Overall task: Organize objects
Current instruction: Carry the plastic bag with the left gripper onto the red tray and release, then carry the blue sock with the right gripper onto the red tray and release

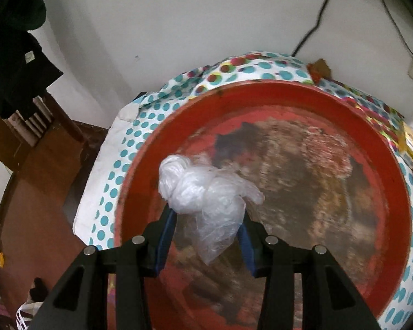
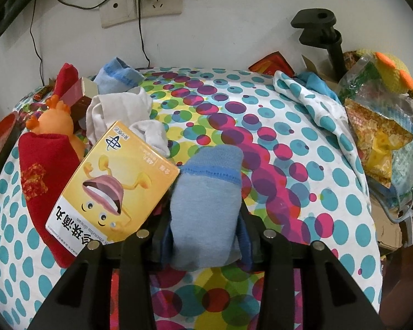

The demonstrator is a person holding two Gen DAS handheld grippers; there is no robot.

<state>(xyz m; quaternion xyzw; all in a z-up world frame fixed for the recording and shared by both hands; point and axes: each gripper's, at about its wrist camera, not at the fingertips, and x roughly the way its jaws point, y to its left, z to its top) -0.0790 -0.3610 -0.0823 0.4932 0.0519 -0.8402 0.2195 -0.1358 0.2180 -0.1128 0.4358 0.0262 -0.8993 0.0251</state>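
In the left wrist view my left gripper [image 1: 206, 216] is shut on a crumpled clear plastic bag [image 1: 203, 189], which hangs over a worn round red tray [image 1: 261, 88]. In the right wrist view my right gripper [image 2: 205, 214] is shut on a light blue sock [image 2: 206, 187] that stands up between its fingers, over the dotted tablecloth [image 2: 261, 143]. Just left of it lies a yellow medicine box [image 2: 113, 181], leaning on a red sock [image 2: 41, 176].
Behind the box are an orange rubber toy [image 2: 55, 123], white socks [image 2: 118, 110] and a second blue sock [image 2: 118, 75]. Snack bags [image 2: 377, 143], a knitted yellow toy [image 2: 391, 68] and a black clamp [image 2: 316, 24] crowd the right edge. Cables hang from the wall socket [image 2: 140, 5].
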